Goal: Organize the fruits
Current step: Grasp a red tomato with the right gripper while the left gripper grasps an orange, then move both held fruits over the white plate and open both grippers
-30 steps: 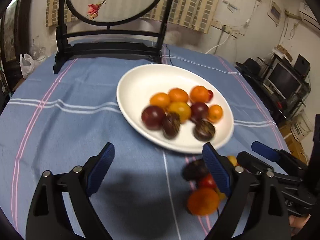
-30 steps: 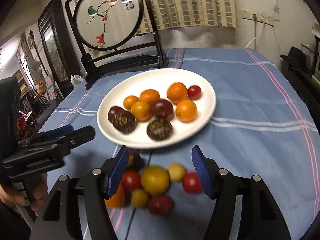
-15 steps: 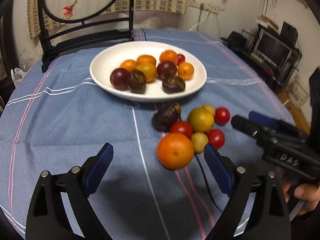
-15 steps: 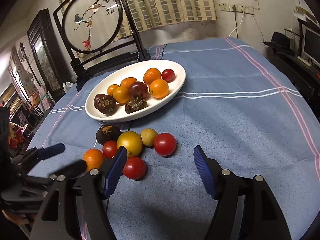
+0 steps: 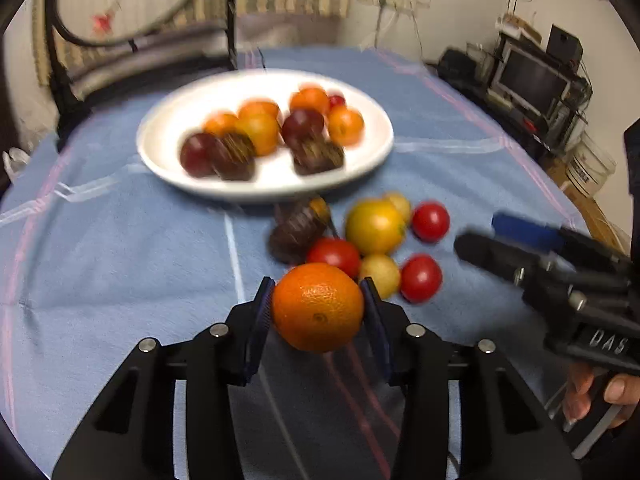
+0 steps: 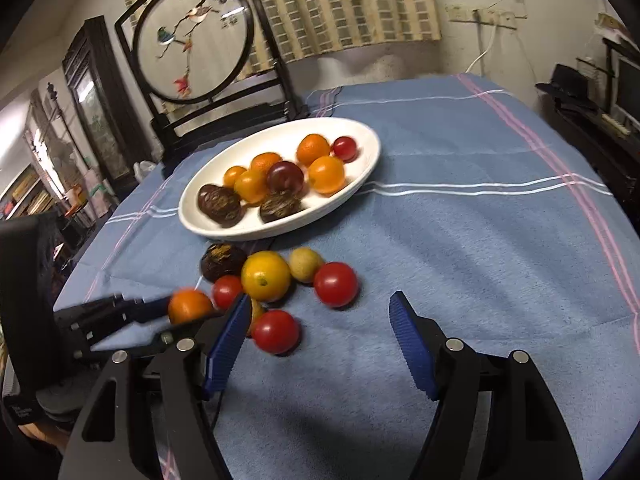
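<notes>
My left gripper [image 5: 318, 312] is shut on an orange [image 5: 318, 307] just above the blue cloth; both also show in the right wrist view, the gripper [image 6: 132, 316] and the orange [image 6: 189, 305]. Beyond it lie several loose fruits: red tomatoes [image 5: 421, 278], a yellow-orange citrus [image 5: 374, 226] and a dark wrinkled fruit [image 5: 294, 236]. A white oval plate [image 5: 168, 160] behind them holds several oranges and dark fruits. My right gripper [image 6: 320, 334] is open and empty, just near of a red tomato [image 6: 275, 331].
A dark wooden stand with a round painted screen [image 6: 194, 46] stands at the table's far edge. The blue tablecloth [image 6: 480, 220] stretches to the right of the plate. Shelves and a monitor [image 5: 532, 80] stand beyond the table's right edge.
My left gripper moved forward and closed on the orange, which lay on the cloth before. The right gripper drew back slightly and stays open.
</notes>
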The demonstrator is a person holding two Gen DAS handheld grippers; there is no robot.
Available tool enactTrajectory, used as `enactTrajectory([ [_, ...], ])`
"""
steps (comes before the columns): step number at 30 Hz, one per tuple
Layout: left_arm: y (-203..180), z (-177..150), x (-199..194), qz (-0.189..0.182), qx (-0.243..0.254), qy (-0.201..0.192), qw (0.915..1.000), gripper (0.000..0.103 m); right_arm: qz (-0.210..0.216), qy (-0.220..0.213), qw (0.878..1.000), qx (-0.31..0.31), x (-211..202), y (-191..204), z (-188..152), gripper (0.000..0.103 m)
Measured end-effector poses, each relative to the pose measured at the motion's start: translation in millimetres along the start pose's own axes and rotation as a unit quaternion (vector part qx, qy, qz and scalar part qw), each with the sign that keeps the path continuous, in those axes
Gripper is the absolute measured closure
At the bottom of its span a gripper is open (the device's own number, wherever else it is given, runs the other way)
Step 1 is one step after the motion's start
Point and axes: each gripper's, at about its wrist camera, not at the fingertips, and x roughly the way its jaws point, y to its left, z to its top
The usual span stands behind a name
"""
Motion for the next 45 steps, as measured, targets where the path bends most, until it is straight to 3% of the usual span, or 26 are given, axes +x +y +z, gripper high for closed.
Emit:
enactTrajectory([
  [3,9.0,6.7,-11.3,0.005,0.0,-0.027,0.9996,0.06,0.019,0.007,1.0,-0.024,-0.3,9.4,-1.4,0.031],
  [11,45.2,10.9,-4.2,0.011,-0.054,-0.021,0.9983,0.06,-0.002,0.063,0.992,-0.107,15.6,39.5,-14.4,0.031],
  [16,53.4,12.5,-2.4,0.007,-0.071,-0.014,0.9973,0.06,-0.027,0.09,0.985,-0.147,31.6,51.9,-15.9,0.036],
  [19,56.1,13.5,-4.0,0.007,-0.075,-0.017,0.997,0.06,-0.04,0.099,0.981,-0.164,40.5,53.2,-13.8,0.044],
  [22,57.2,12.9,-1.8,0.003,-0.081,-0.011,0.9967,0.06,-0.03,0.099,0.98,-0.171,42.6,51.5,-10.1,0.058],
  [23,57.2,12.5,-1.4,0.002,-0.082,-0.01,0.9966,0.06,-0.027,0.099,0.98,-0.173,42.5,51.3,-9.6,0.069],
  [26,57.0,13.1,-3.6,-0.003,-0.083,-0.016,0.9964,0.06,-0.013,0.101,0.981,-0.163,38.5,48.6,-9.1,0.073],
  [36,56.7,10.5,-2.7,0.005,-0.09,-0.008,0.9959,0.06,-0.012,0.053,0.991,-0.12,-11.1,40.9,-10.7,0.073],
  [40,55.8,18.4,-21.5,-0.02,-0.094,-0.017,0.9953,0.06,-0.009,0.019,0.992,-0.121,-31.3,45.2,5.2,0.073],
  [45,56.7,48.1,-40.1,-0.008,-0.075,-0.045,0.9961,0.06,-0.001,-0.024,0.991,-0.132,-40.2,60.3,36.3,0.073],
])
